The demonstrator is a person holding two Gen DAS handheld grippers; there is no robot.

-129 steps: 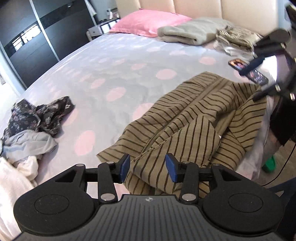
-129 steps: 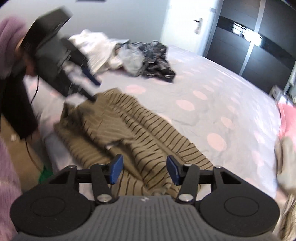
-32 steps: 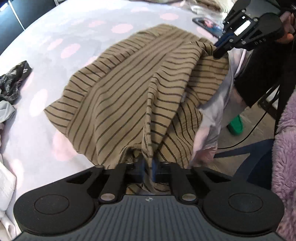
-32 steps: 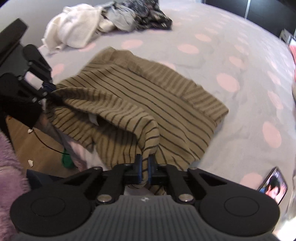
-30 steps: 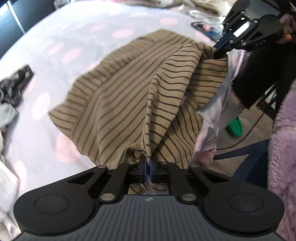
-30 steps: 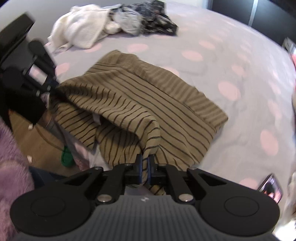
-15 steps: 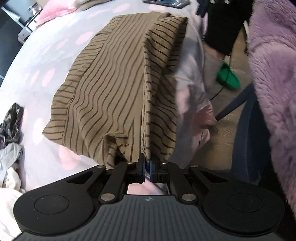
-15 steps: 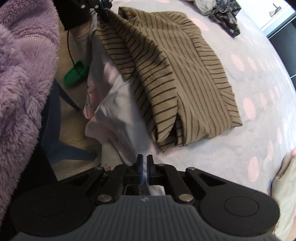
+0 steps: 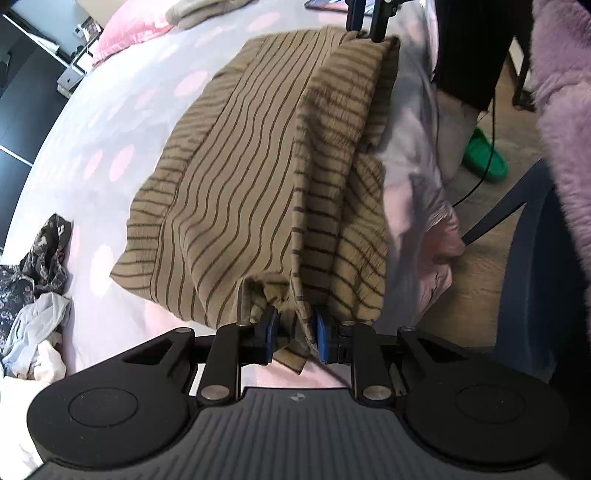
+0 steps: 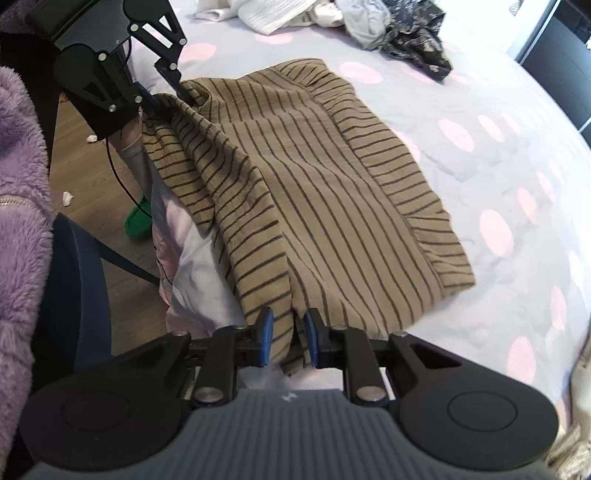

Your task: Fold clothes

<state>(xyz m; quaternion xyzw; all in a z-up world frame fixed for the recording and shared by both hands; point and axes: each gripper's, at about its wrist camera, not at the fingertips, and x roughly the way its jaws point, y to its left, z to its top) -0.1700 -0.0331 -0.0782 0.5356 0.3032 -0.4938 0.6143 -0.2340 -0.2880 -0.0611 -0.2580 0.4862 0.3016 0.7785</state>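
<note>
**Both grippers releasing the striped garment at the bed edge**

Since the frames a second earlier, your two grippers went from clamped tight on the cloth to parting, and the brown striped garment went from a raised ridge to a flat fold.

You had the garment lying on the polka-dot bedspread along the near edge of the bed, one flap doubled over lengthwise and part of it drooping over the side. Your left gripper had its jaws opening, a corner of cloth still hanging between the blue pads. Your right gripper was likewise opening at the opposite end, with a fold of cloth between its pads. Whether either pad still touched cloth could not be told.

Around the work:
- one heap of loose clothes farther along the bed, well apart from the garment;
- one pink pillow at the head;
- one green slipper on the floor;
- one blue chair just beside the bed;
- your purple fleece sleeve crowded one side of each view.
</note>
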